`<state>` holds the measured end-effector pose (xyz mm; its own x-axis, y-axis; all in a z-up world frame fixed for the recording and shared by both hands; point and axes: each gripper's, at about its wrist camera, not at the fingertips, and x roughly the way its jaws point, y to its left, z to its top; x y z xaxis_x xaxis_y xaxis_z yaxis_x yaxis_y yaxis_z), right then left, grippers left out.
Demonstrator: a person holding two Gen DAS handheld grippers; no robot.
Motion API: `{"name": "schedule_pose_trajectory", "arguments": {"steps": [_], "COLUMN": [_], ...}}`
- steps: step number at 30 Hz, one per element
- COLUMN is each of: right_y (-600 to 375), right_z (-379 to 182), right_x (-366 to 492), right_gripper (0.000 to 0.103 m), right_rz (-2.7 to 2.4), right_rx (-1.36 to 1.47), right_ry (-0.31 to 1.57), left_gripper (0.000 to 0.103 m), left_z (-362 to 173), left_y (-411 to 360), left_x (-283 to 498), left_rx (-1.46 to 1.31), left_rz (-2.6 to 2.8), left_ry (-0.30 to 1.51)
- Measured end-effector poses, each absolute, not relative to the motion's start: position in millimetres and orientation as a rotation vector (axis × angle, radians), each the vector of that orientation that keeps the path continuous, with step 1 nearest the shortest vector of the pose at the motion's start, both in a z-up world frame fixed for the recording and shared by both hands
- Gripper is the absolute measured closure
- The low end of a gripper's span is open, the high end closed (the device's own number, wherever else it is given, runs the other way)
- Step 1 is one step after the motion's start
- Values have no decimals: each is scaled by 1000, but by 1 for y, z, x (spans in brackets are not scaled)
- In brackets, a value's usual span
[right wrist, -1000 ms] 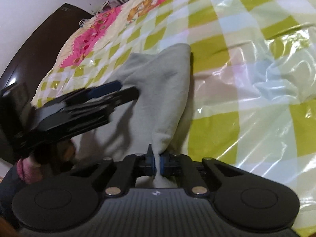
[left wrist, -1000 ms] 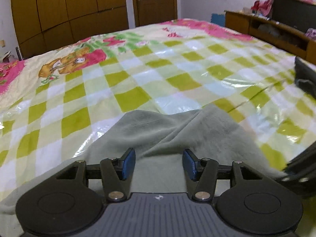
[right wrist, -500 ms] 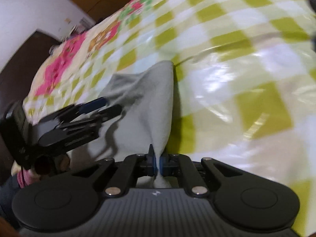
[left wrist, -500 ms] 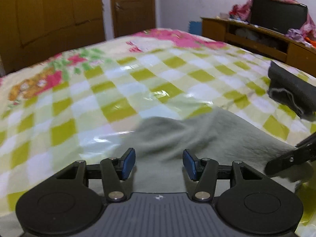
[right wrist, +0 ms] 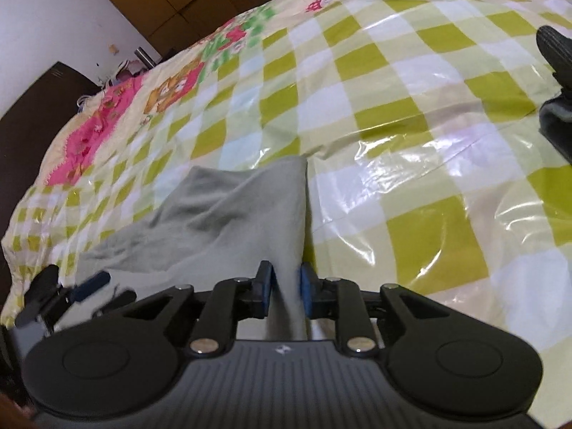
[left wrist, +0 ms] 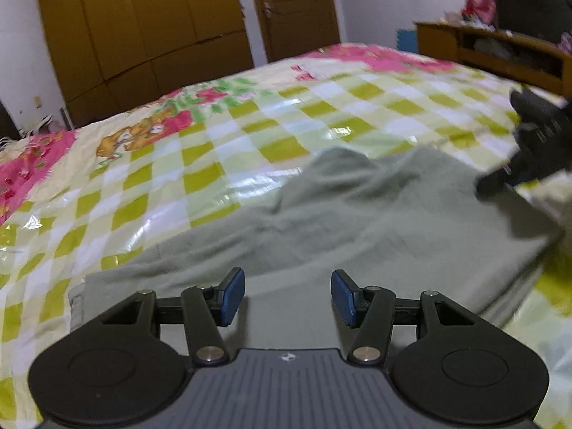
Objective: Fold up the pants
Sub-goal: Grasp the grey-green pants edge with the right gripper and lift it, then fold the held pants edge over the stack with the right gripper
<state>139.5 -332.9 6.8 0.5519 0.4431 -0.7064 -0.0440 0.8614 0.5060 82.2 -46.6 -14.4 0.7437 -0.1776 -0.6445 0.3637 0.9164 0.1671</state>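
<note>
Grey-green pants [left wrist: 357,214] lie folded lengthwise on a checked bedspread [left wrist: 250,136] under clear plastic. My left gripper [left wrist: 287,295] hovers open just above the near part of the cloth, with nothing between its blue pads. My right gripper [right wrist: 287,282] sits at the pants' [right wrist: 232,221] right edge. Its jaws are opening, and a raised fold of the cloth still stands in the gap between the pads. In the right wrist view the left gripper [right wrist: 89,286] shows blurred at the lower left. In the left wrist view the right gripper [left wrist: 497,180] is a dark blur at the far right.
A dark folded garment [right wrist: 557,53] lies on the bed to the right of the pants. Beyond the bed are a brown wardrobe [left wrist: 143,35], a door [left wrist: 293,10] and a wooden shelf unit [left wrist: 500,53]. The bed [right wrist: 393,107] stretches wide ahead.
The right gripper was clamped on the pants' edge and has now parted its pads. The left gripper has shifted sideways over the cloth, so more of the pants shows ahead of it.
</note>
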Motion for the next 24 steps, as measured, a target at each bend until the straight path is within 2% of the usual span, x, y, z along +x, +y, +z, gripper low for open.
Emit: {"name": "schedule_pose_trajectory", "arguments": {"steps": [2, 9, 15, 17, 20, 24], "right_y": [-331, -330, -331, -328, -324, -298], "right_z": [2, -13, -17, -17, -2, 47], "right_x": [147, 159, 152, 154, 152, 146], "right_gripper": [77, 77, 77, 96, 98, 98], "right_rz": [306, 294, 354, 371, 402, 476], "right_rx": [457, 476, 507, 517, 574, 552], "right_ry": [958, 976, 1015, 1041, 1024, 928], "left_gripper": [38, 38, 37, 37, 37, 37], "left_z": [-24, -19, -26, -27, -26, -17], "left_y": [-49, -53, -33, -31, -24, 1], "left_x": [81, 70, 83, 83, 79, 73], "left_rx": [298, 312, 263, 272, 259, 224], "left_rz": [-304, -318, -260, -263, -278, -254], "left_ry": [715, 652, 700, 696, 696, 680]}}
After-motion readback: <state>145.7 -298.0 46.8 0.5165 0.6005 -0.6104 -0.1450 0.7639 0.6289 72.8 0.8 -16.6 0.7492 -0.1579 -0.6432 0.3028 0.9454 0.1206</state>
